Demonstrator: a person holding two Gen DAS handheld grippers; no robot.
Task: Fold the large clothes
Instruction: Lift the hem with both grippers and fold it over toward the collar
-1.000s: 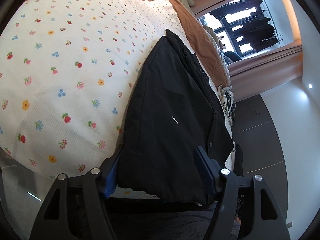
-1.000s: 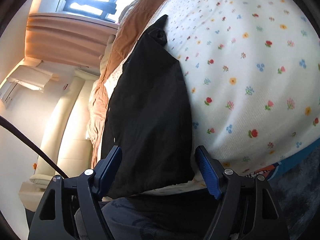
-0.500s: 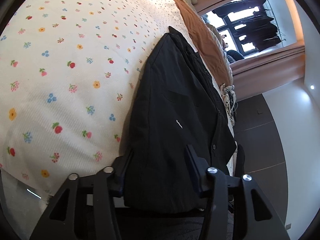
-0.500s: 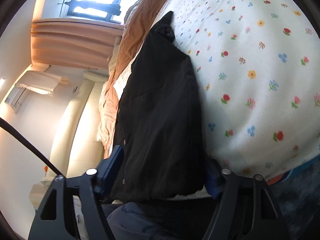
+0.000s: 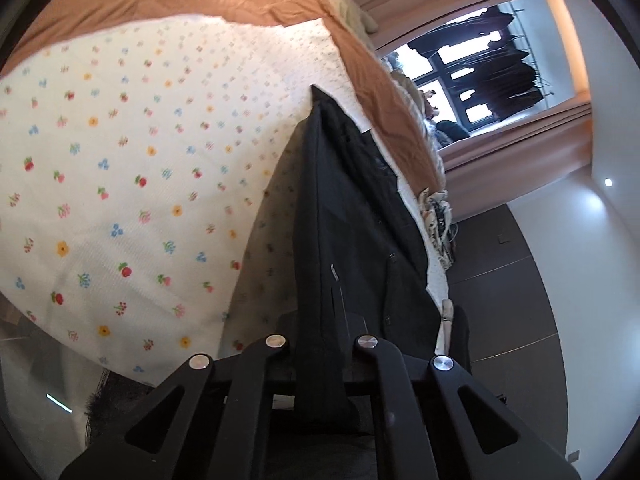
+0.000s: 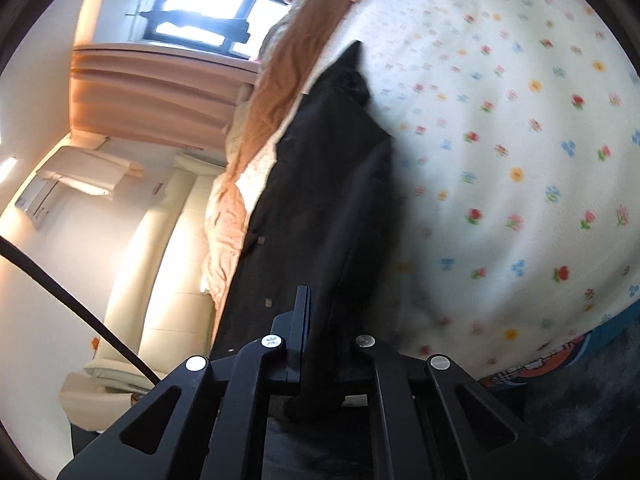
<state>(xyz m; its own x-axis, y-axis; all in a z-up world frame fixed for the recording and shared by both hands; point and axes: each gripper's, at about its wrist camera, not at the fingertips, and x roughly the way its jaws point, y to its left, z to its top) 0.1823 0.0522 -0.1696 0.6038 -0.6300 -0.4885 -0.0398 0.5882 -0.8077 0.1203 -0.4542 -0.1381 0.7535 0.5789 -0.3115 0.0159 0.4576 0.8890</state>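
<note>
Black garment (image 5: 352, 248) on flowered sheet (image 5: 120, 168) — left tongs (image 5: 320, 344), right tongs (image 6: 320, 340) both apparently pinching its edge.

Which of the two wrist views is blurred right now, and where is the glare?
Right wrist view: motion blur smears the floral white bedsheet and the black buttoned garment; the window is blown out. Left wrist view: sharper, with the window bright and fisheye bending at the edges.
</note>
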